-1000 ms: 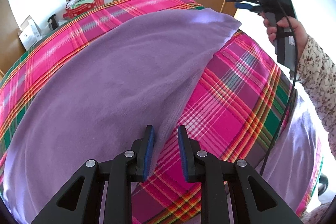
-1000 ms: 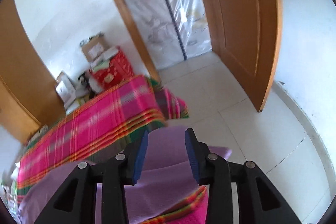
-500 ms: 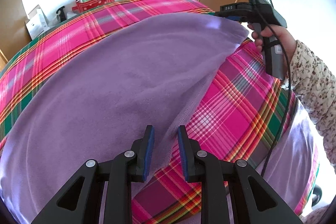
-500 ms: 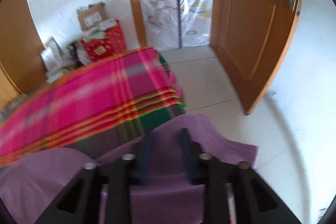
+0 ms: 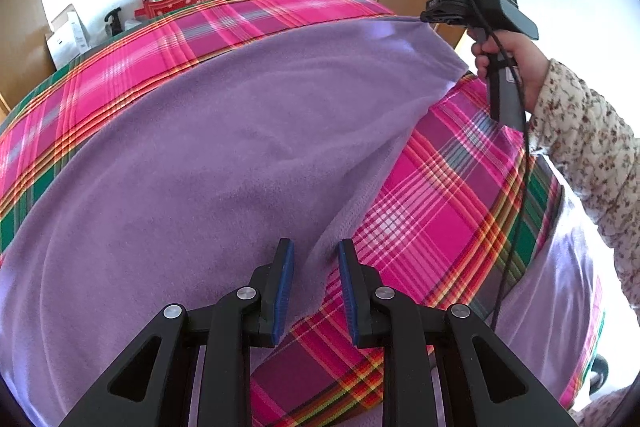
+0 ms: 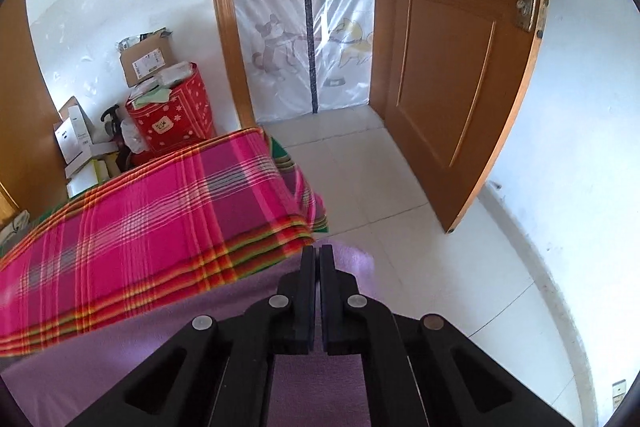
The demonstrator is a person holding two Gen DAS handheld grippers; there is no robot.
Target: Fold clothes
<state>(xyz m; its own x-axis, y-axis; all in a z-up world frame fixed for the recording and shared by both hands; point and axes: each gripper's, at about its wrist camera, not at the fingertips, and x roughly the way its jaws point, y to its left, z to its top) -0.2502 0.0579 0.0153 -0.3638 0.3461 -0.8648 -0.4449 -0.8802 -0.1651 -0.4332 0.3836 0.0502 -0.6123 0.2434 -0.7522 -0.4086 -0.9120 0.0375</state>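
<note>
So compared to a second back, the right gripper has swung in toward the far corner of the purple garment and snapped its jaws together. They were about half apart before; now they're pinched tight on that corner, with the fabric bunching up around the fingertips. The left gripper hasn't really budged.

In the left wrist view the right gripper sits way up at about 1 o'clock, held by the person's hand in a floral sleeve, and the garment's corner is drawn to a point right at its tip.

The garment is spread over the pink plaid bedcover, filling most of the left wrist view from 7 o'clock up to 1 o'clock. Its right-hand edge runs diagonally down from the pinched corner toward 6 o'clock and passes straight between the left gripper's blue pads. Those jaws are only narrowly apart, straddling that hem. I honestly can't tell whether the pads are pressing on the cloth or just sitting either side of it.

From the right wrist view the garment lies below and around the fingers at 6 to 8 o'clock, with the bedcover off toward 9 o'clock.
</note>
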